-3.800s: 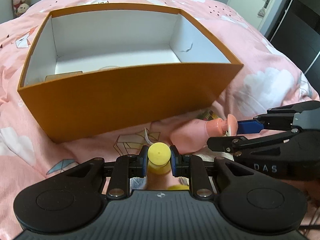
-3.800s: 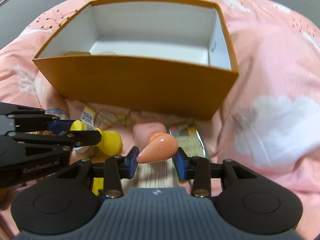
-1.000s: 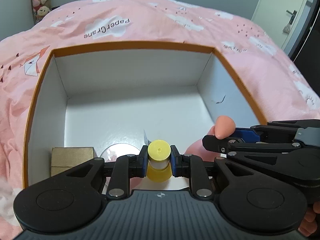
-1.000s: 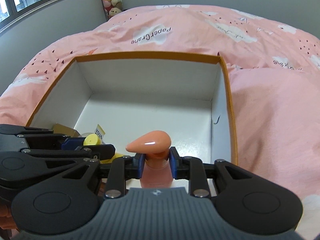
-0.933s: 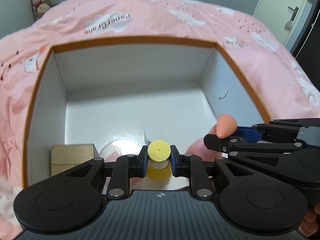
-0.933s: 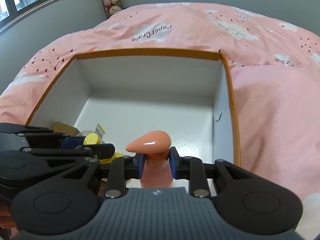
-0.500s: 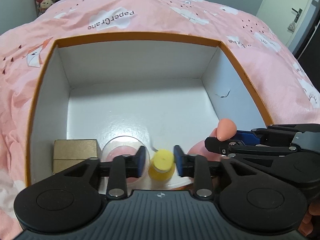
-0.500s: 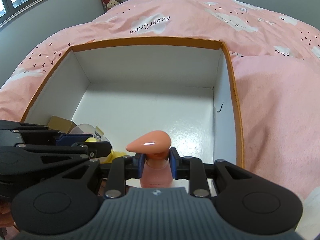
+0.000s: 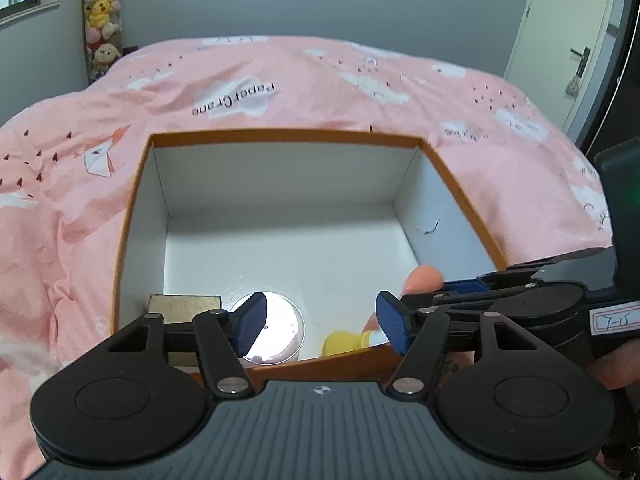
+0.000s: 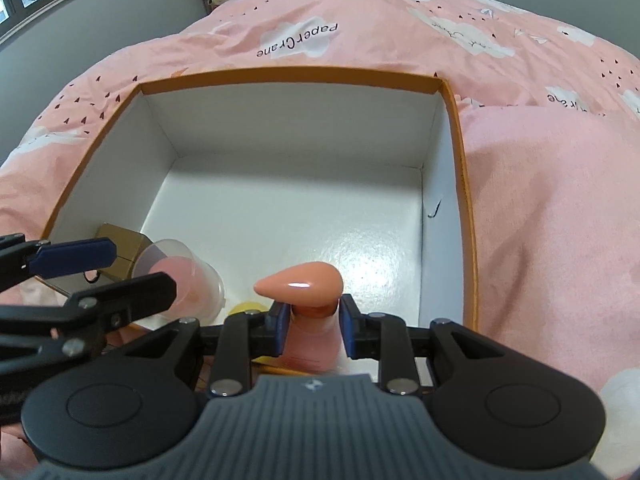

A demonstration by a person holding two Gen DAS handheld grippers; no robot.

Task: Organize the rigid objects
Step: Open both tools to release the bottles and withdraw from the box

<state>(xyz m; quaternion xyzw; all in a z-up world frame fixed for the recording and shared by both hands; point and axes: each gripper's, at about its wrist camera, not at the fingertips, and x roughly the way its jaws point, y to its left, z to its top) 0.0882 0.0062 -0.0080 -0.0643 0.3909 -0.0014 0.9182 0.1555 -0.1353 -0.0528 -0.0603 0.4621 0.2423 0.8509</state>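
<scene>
My left gripper (image 9: 322, 324) hangs over the near edge of the orange box (image 9: 280, 134), and its jaws are opening with nothing pressed between them. The yellow-capped bottle (image 9: 344, 342) lies on the white box floor just below, free of the pads. In the right wrist view only the bottle's yellow end (image 10: 244, 308) peeks out. My right gripper (image 10: 312, 324) is shut on the neck of the pink pump bottle (image 10: 304, 282), held upright over the orange box's (image 10: 288, 74) near right part. From there the left gripper (image 10: 120, 268) shows at the left, open.
A gold carton (image 9: 184, 306) sits in the near left corner of the box, with a clear cup (image 9: 276, 328) holding something pink beside it. The box rests on a pink bedspread (image 9: 320, 92). Plush toys (image 9: 102, 28) hang on the far wall, and a door (image 9: 576, 48) stands at right.
My left jaws spread apart and let go of the yellow-capped bottle, which now lies on the box floor. The left gripper drew back and up. The right gripper kept still with the pink bottle.
</scene>
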